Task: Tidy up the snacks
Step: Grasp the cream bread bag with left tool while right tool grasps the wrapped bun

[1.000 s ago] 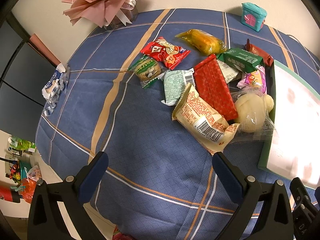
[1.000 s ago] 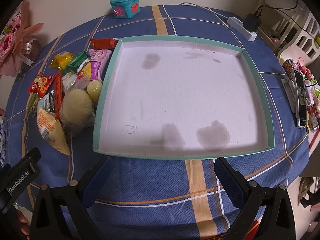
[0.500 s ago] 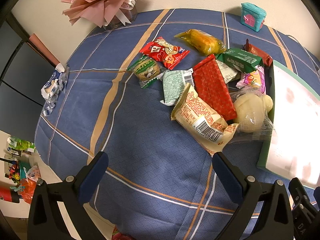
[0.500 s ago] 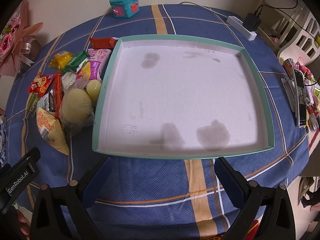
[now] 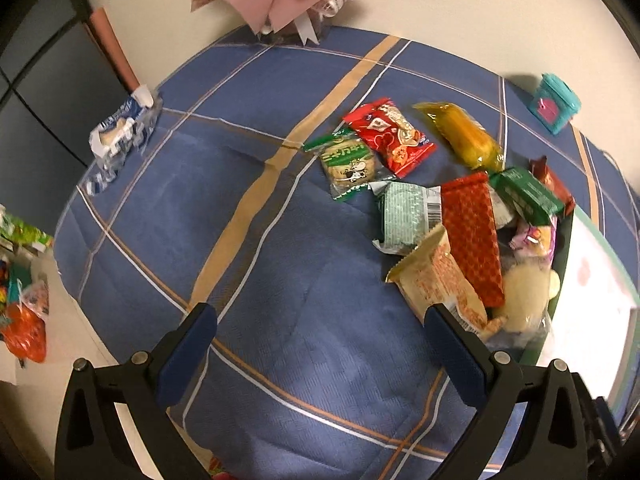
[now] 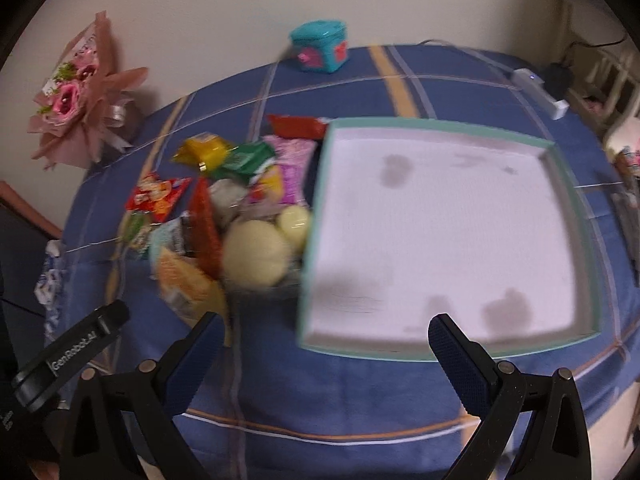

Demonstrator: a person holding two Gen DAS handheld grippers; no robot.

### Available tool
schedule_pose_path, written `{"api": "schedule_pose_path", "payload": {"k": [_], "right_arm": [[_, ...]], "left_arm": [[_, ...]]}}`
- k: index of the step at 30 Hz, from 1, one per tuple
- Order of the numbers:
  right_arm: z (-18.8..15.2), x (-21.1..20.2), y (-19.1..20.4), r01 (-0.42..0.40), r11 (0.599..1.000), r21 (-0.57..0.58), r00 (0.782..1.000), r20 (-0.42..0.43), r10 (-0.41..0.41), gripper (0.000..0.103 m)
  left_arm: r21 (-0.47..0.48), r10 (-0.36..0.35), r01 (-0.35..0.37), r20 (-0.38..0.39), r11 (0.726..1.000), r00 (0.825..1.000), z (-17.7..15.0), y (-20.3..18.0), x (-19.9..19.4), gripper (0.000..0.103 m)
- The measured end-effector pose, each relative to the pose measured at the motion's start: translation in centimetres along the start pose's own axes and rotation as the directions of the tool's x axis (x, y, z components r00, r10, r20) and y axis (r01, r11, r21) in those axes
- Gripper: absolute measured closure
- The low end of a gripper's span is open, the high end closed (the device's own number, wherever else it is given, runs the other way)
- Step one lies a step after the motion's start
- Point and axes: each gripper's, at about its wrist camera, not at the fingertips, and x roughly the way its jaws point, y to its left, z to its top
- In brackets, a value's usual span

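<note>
Several snack packets lie heaped on the blue checked tablecloth beside a shallow teal-rimmed tray [image 6: 568, 184] with a bare white floor. Among them are a beige packet [image 5: 438, 284], a long red packet [image 5: 472, 236], a green cookie packet [image 5: 348, 162], a yellow packet [image 5: 464, 134] and pale buns in clear wrap [image 6: 256, 254]. My left gripper [image 5: 318, 350] hangs open over bare cloth, its right finger just in front of the beige packet. My right gripper [image 6: 326, 360] is open near the tray's front left corner. Neither holds anything.
A pink wrapped bouquet [image 6: 80, 92] stands at the back left against the wall. A small teal box [image 6: 320, 46] sits at the back edge. A blue-and-white wrapper [image 5: 120, 136] lies at the left table edge. A white power strip [image 6: 540, 92] lies at the back right.
Both views have swung left and tilted up. The left gripper moved closer to the snack heap; the right gripper shifted left from the tray's middle toward its left corner. Snacks have not moved.
</note>
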Motion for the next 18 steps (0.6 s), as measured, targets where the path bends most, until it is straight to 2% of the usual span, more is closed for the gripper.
{"api": "schedule_pose_path", "payload": {"k": [4, 8, 14, 18], "right_arm": [[0.7, 0.9, 0.5, 0.014, 1.0, 0.013, 1.0, -0.013, -0.014, 0.0], [1.7, 2.2, 0.2, 0.044, 0.999, 0.022, 0.999, -0.028, -0.043, 0.0], [3.3, 3.7, -0.1, 0.021, 0.999, 0.035, 0.999, -0.035, -0.02, 0.0], [4.3, 4.2, 0.0, 0.028, 0.999, 0.022, 0.999, -0.022, -0.028, 0.0]], "left_arm": [[-0.027, -0.065, 0.063, -0.049, 0.998, 0.997, 0.5, -0.3, 1.3, 0.0], [-0.075, -0.142, 0.135, -0.088, 0.988, 0.986, 0.7, -0.9, 2.8, 0.0], [-0.093, -0.179, 0.172, -0.076, 0.981, 0.981, 1.2, -1.9, 4.0, 0.0], [-0.111, -0.208, 0.195, -0.117, 0.975, 0.971, 1.7, -2.6, 5.2, 0.0]]}}
